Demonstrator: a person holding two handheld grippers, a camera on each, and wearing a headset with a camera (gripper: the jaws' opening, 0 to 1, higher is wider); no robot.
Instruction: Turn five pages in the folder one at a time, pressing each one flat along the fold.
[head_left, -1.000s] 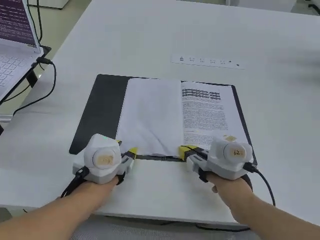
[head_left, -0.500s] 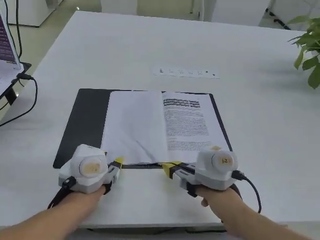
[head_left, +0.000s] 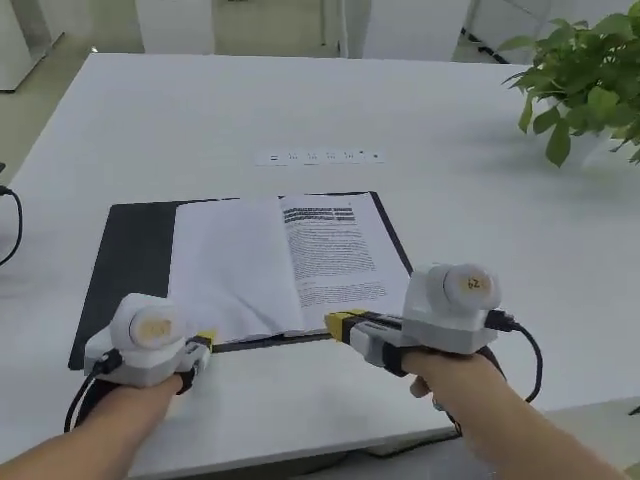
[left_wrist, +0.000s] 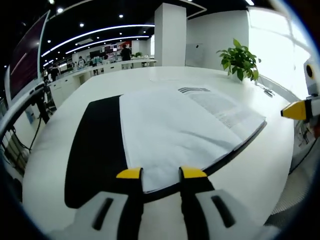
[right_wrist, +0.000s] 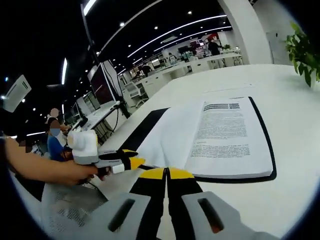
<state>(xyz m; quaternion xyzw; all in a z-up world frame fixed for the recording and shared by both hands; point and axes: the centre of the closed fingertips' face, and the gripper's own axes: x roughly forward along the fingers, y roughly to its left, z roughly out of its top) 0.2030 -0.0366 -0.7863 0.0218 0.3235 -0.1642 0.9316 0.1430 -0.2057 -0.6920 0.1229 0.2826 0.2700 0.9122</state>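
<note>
The folder (head_left: 125, 260) lies open on the white table, its black cover showing at the left. A blank page (head_left: 230, 270) lies left of the fold and a printed page (head_left: 335, 250) right of it, both flat. My left gripper (head_left: 205, 345) sits at the near edge of the blank page. In the left gripper view it (left_wrist: 161, 173) is open, and the page edge (left_wrist: 165, 150) lies just beyond its tips. My right gripper (head_left: 335, 322) hovers at the near edge of the printed page, right of the fold. In its own view it (right_wrist: 167, 174) is shut on nothing, short of the folder (right_wrist: 225, 130).
A white power strip (head_left: 318, 156) lies beyond the folder. A potted plant (head_left: 585, 90) stands at the far right. A cable (head_left: 10, 225) loops at the left edge. The table's near edge (head_left: 300, 455) runs just under my hands. Monitors (right_wrist: 102, 82) stand on other desks.
The head camera has swung right, shifting the whole scene left. My right gripper has lifted and sits a little right of the fold. The pages lie as before.
</note>
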